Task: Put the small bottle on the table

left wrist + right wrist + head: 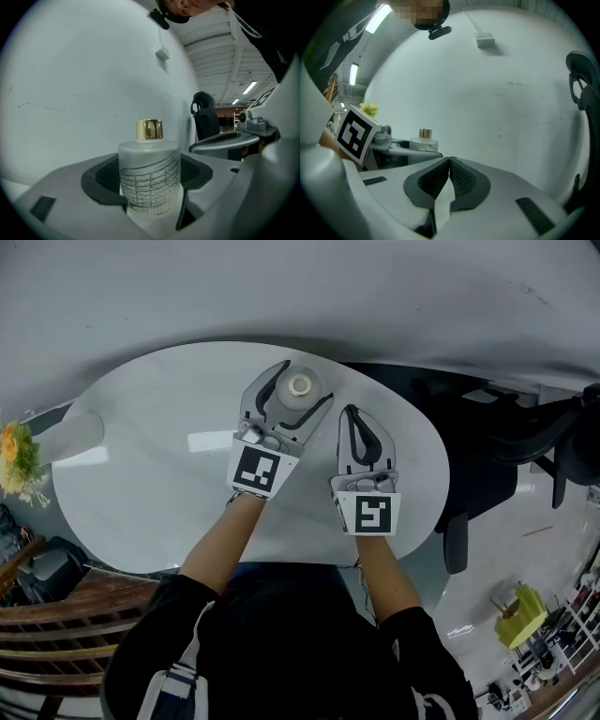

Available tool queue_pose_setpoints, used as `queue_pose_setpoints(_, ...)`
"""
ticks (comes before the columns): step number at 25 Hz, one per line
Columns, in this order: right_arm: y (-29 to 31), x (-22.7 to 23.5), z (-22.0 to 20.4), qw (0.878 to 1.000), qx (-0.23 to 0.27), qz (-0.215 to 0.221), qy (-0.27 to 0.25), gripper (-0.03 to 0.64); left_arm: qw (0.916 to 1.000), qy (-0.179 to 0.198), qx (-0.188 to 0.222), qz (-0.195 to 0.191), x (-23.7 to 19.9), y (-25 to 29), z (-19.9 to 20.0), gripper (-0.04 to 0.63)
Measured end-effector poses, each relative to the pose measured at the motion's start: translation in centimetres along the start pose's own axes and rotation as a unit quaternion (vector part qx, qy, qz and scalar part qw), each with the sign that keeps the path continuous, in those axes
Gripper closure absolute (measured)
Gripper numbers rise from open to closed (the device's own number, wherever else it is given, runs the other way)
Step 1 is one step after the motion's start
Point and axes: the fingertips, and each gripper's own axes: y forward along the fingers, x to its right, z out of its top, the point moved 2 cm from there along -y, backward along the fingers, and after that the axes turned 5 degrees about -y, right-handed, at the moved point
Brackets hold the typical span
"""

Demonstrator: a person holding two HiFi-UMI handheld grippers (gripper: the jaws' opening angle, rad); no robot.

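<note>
White oval table (pixel 141 456) lies under the small bottle (pixel 150 176), which is frosted, has a gold cap (pixel 149 129) and stands upright. The left gripper (pixel 302 381) clamps its sides, and its base is hidden. Just beside it, the right gripper (pixel 449 161) has its jaws together with nothing between them. A black chair (pixel 525 437) stands at the table's right edge.

The white oval table (pixel 141 474) stretches from left to right, its top smooth and glossy, with a pale glare (pixel 211 440) of light left of the middle. At its far edge, right of centre, the small bottle (pixel 300 388) stands upright over the top. Whether its base touches the surface cannot be told.
</note>
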Motion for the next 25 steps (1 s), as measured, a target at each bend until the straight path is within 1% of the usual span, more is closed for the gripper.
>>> queue_pose_setpoints(2,0.3,0.0,-1.0,1.0,-0.024,0.005,-0.004,0.595,1.0,0.004,-0.004,-0.001,-0.2,0.5,-0.4,0.262)
queue_pose_setpoints(5,0.9,0.1,-1.5,1.0,-0.021,0.001,0.002,0.595,0.9999,0.001,-0.011,-0.001,-0.5,1.0,-1.2,0.262)
queue_pose_setpoints(8,1.2,0.0,-2.2,0.999,-0.039,0.005,0.003,0.595,0.9998,0.003,-0.018,-0.001,-0.8,1.4,-1.9,0.262)
queue_pose_setpoints(11,1.6,0.0,-2.3,1.0,-0.024,0.0,0.008,0.595,0.9997,0.001,-0.026,0.001,-1.1,1.8,-2.6,0.262)
queue_pose_setpoints(19,2.2,-0.2,-3.3,0.999,-0.036,0.003,0.012,0.595,0.999,0.004,-0.043,0.006,-1.6,2.4,-4.3,0.262)
queue_pose_setpoints(25,2.5,-0.7,-3.4,0.999,-0.038,0.004,0.014,0.595,0.9986,-0.002,-0.052,0.012,-1.9,2.5,-4.6,0.262)
